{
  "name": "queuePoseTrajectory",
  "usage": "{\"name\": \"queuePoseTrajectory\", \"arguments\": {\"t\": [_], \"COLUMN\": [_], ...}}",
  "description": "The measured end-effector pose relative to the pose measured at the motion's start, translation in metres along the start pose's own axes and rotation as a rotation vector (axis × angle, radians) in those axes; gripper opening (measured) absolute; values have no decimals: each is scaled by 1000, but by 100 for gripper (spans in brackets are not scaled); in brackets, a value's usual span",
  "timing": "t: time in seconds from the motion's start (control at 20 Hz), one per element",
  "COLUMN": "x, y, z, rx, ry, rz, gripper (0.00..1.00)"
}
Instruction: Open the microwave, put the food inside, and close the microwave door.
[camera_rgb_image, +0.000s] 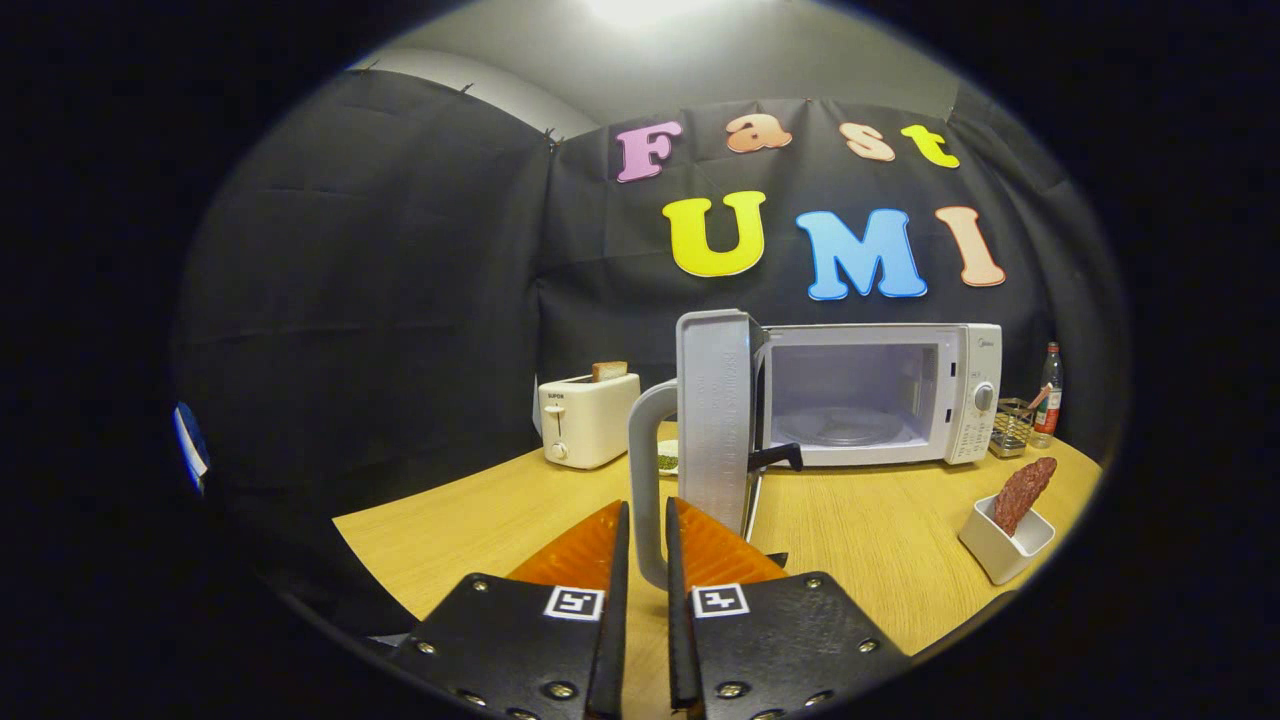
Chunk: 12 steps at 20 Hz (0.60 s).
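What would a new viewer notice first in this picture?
The microwave door stands swung wide open, its handle caught between the fingers of the gripper. Beyond it the microwave cavity gapes. On the table, right of the fingers, a white dish holds a brown food piece.

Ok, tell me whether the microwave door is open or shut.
Open. The microwave door is swung wide, showing the empty cavity and turntable. The gripper has its fingers closed on the door handle.

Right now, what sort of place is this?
Likely a mock kitchen in a test booth: an open microwave, a toaster holding bread, and the tongs shut on the door handle.
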<state>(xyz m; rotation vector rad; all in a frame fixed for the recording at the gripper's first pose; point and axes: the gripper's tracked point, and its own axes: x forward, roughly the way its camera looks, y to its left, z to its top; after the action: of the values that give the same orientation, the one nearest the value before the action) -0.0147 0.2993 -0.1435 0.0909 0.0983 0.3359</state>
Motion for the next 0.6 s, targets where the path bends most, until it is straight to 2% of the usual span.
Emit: {"name": "queuePoseTrajectory", "arguments": {"t": [0.05, 0.1, 0.2, 0.25, 0.4, 0.45, 0.55, 0.6], "x": [-2, -4, -10, -13, -20, -22, -24, -24], "y": [-2, -5, -17, -23, -49, -55, -68, -80], "z": [0, 3, 9, 12, 15, 15, 17, 17], "rx": [9, 19, 20, 14, -17, -15, -27, -52], "ry": [3, -1, -11, -16, -3, 7, 17, 21], "rz": [24, 40, 54, 48, 18, 22, 36, 17], "gripper": [34, 38, 58, 71, 83, 93, 96, 96]}}
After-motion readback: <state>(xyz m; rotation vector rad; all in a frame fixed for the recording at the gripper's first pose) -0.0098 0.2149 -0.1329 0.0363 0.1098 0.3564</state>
